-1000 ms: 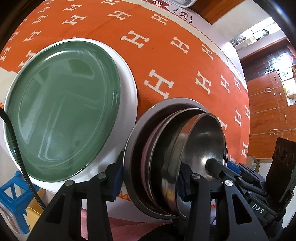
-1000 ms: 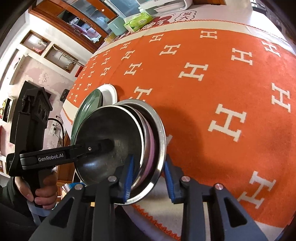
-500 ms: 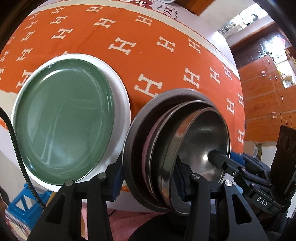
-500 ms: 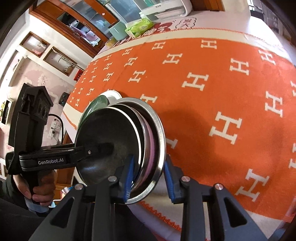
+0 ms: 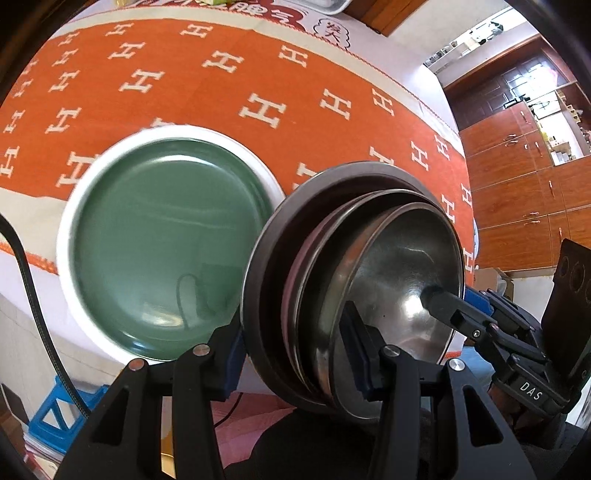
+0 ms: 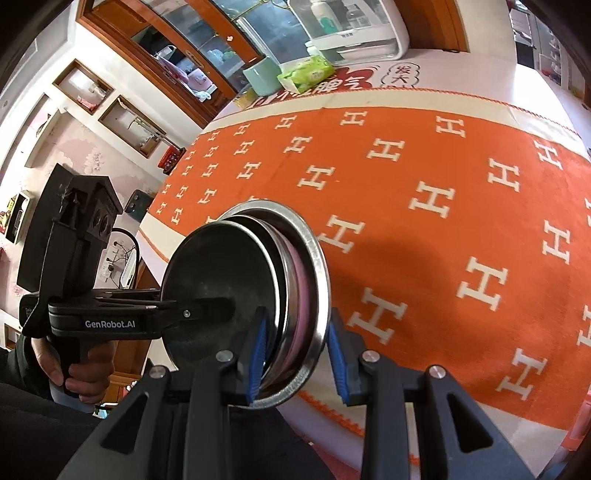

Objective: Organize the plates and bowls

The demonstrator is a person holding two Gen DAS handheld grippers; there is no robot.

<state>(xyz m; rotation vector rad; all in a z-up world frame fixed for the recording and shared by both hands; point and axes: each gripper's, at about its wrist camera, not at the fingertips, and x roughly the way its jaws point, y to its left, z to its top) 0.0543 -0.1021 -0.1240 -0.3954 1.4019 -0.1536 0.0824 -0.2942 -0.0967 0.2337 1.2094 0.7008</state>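
A nested stack of steel bowls [image 5: 399, 280] with a pink one among them, inside a wide steel plate, hangs tilted on edge above the table. My left gripper [image 5: 291, 354] is shut on the stack's near rim, one pad under the plate and one inside the innermost bowl. My right gripper [image 6: 298, 354] is shut on the same stack [image 6: 221, 280] from the other side. One of its fingers [image 5: 443, 301] reaches into the bowl in the left wrist view. A green plate [image 5: 166, 236] lies on a white plate [image 5: 64, 229] on the table, left of the stack.
An orange cloth with white H marks [image 6: 443, 192] covers the table, whose near edge runs below the stack. At the far end stand a green tissue pack [image 6: 306, 74], a teal cup [image 6: 260, 79] and a white appliance [image 6: 351, 29]. A blue stool [image 5: 48, 417] is on the floor.
Both grippers have risen with the stack held between them, so more of the table shows. The green and white plates stay on the cloth. Neither grip has changed.
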